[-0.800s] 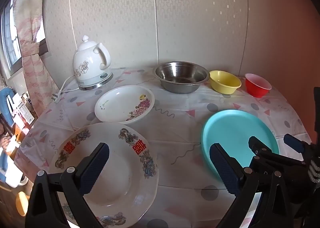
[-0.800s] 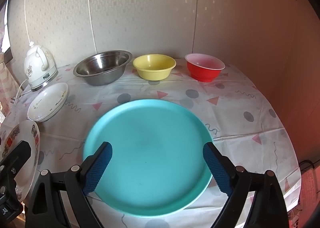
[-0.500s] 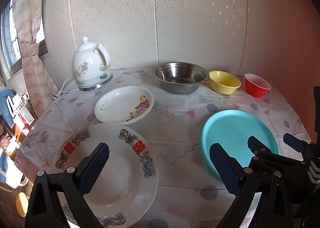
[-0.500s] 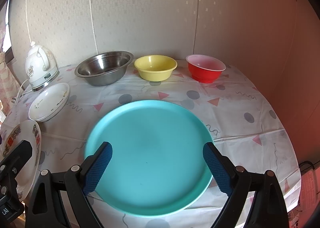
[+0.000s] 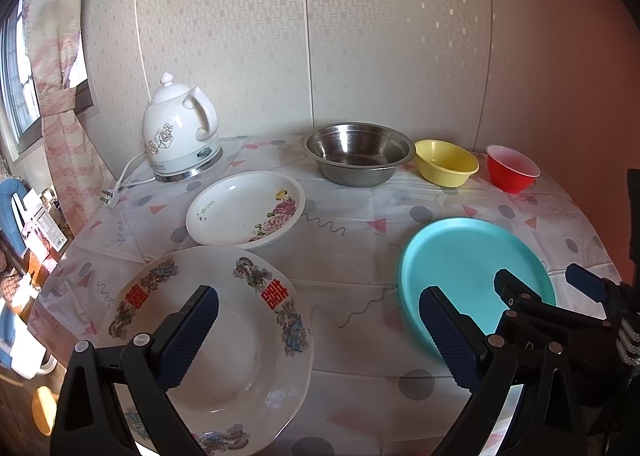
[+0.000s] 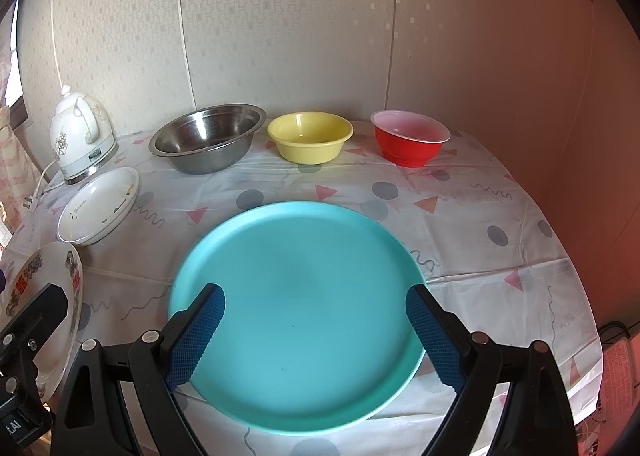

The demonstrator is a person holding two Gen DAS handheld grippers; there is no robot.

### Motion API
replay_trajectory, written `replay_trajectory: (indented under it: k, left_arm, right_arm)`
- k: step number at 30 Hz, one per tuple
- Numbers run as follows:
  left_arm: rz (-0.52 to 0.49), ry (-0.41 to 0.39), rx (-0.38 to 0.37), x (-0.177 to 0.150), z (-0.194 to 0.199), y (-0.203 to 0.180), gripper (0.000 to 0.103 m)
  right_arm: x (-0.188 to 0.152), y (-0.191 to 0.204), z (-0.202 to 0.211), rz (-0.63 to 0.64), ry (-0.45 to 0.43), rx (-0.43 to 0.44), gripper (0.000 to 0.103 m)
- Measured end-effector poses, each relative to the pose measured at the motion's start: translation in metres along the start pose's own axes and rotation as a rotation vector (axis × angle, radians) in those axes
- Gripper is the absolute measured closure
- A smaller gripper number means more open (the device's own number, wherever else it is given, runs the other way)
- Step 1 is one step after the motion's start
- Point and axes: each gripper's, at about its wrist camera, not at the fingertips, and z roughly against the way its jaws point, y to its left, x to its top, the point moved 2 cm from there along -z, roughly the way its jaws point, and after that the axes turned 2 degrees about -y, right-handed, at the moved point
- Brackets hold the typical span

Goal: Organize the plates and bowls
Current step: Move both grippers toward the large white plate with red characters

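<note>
Where the pale patterned wall panels meet behind it, the counter spreads out under a white plastic cloth printed with pink triangles, grey dots and squiggles, and a pink checked curtain hangs by a window at the far left. On the cloth, the turquoise plate lies nearest the right side, flat and empty, while the big white plate with red characters lies at the near left edge, its rim just beside the smaller rose-printed plate behind it. Along the wall stand the steel bowl, the yellow bowl and the red bowl, in a row from left to right, each apart from the next. A white electric kettle sits on its base in the back left corner, its cord and plug trailing on the cloth. Both tongs tilt downward with their jaws spread wide and nothing between the blue pads: the left tongs hover above the red-character plate and the bare cloth, the right tongs above the turquoise plate.
</note>
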Motion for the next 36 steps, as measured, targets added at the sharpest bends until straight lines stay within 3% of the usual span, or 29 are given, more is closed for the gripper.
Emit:
replay_trajectory:
  k: [17, 23, 31, 33, 36]
  left_arm:
    - [-0.013, 0.001, -0.010, 0.000, 0.000, -0.005, 0.002]
    - [-0.029, 0.011, -0.022, 0.000, -0.002, -0.009, 0.002]
    - [-0.044, 0.084, -0.108, 0.017, -0.020, -0.014, 0.002]
    - [-0.037, 0.106, -0.151, 0.023, -0.026, -0.016, 0.006]
    - [-0.063, 0.162, -0.195, 0.027, -0.040, -0.026, 0.030]
  right_arm:
    - [0.000, -0.001, 0.001, -0.017, 0.026, 0.016, 0.009]
    - [0.000, -0.005, 0.001, 0.005, -0.032, -0.011, 0.009]
    - [0.001, -0.036, -0.006, -0.049, 0.003, -0.002, 0.013]
    - [0.000, -0.051, -0.008, -0.080, 0.013, -0.001, 0.019]
    - [-0.002, -0.074, -0.014, -0.143, 0.023, -0.005, 0.029]
